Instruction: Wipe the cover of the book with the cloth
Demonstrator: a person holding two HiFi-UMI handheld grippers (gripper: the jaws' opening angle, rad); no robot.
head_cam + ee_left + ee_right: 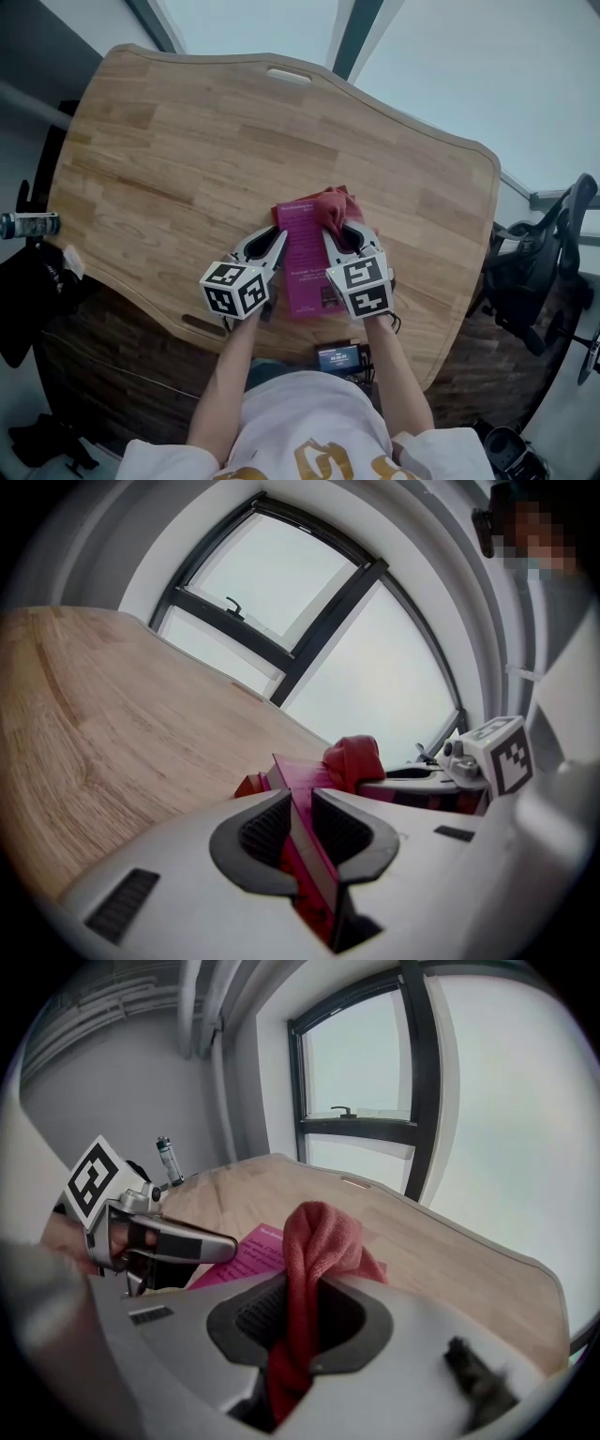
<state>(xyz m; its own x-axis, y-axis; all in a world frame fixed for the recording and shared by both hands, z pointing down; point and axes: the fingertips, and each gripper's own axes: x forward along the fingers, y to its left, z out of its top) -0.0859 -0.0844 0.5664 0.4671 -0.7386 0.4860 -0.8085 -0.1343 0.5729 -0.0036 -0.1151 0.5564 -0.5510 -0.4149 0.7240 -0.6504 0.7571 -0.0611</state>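
Note:
A magenta book lies on the wooden table, right in front of the person. My left gripper is shut on the book's left edge; in the left gripper view the book runs edge-on between the pads. My right gripper is shut on a red cloth that rests on the far right part of the cover. In the right gripper view the cloth bunches up out of the jaws, with the book and the left gripper to the left.
A slot handle is cut near the table's far edge. A small dark device sits at the near edge by the person's body. A black office chair stands off the right side, and a bottle off the left.

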